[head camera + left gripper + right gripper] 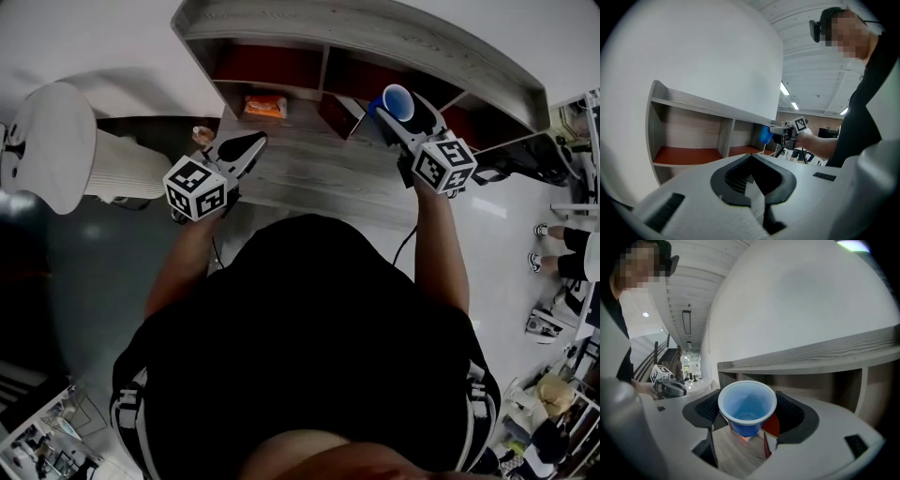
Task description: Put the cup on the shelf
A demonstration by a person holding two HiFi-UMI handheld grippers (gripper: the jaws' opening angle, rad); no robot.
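A blue cup [747, 409] stands upright between the jaws of my right gripper [749, 420], which is shut on it. In the head view the blue cup [397, 100] is held at the front of the grey shelf [450, 52], by a middle compartment with a red floor. The right gripper [405, 120] sits just below it. My left gripper [251, 148] hovers over the wooden desk top [309, 173] with its jaws together and nothing in them. From the left gripper view the jaws [751, 180] are closed, and the blue cup [765, 134] shows far off to the right.
An orange packet [265, 107] lies in the left shelf compartment. A small object [201, 136] sits at the desk's left edge. A white chair [66, 150] stands to the left. The shelf has dividers and red compartment floors [684, 155].
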